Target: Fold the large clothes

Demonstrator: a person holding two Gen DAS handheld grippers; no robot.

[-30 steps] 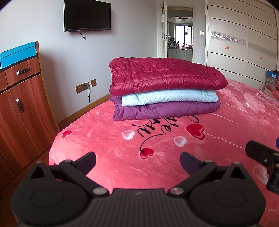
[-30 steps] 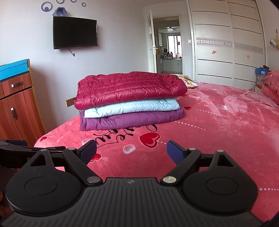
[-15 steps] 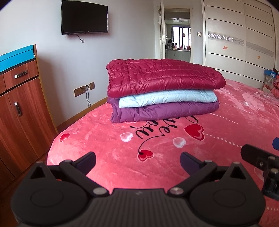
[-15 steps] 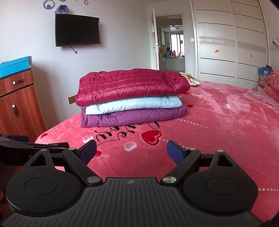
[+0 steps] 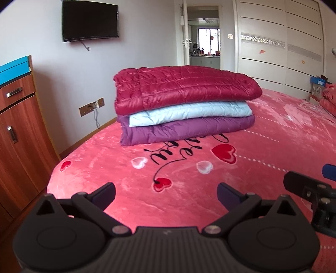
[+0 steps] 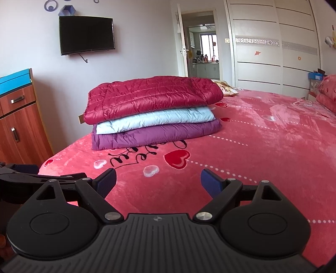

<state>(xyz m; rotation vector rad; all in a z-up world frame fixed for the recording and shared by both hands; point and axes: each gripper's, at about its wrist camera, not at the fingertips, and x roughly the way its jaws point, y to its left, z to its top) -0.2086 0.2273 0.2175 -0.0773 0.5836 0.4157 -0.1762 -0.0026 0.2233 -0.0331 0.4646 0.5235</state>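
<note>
Nearest: my left gripper [image 5: 166,192], jaws spread wide, nothing between them, held over the near edge of the bed. Beside it, my right gripper [image 6: 158,181], likewise spread and empty. Beneath both: pink bedspread [image 5: 273,151] with hearts and black script. Farther on, well apart from both grippers: three folded quilted garments stacked on the bedspread, a purple one [image 5: 184,130] at the bottom, a light blue one [image 5: 189,112] in the middle, a crimson one [image 5: 184,88] on top. Left: wooden cabinet [image 5: 16,130]. Beyond: wall-mounted television [image 5: 90,20], open doorway [image 5: 204,35], white wardrobe [image 5: 279,42].
</note>
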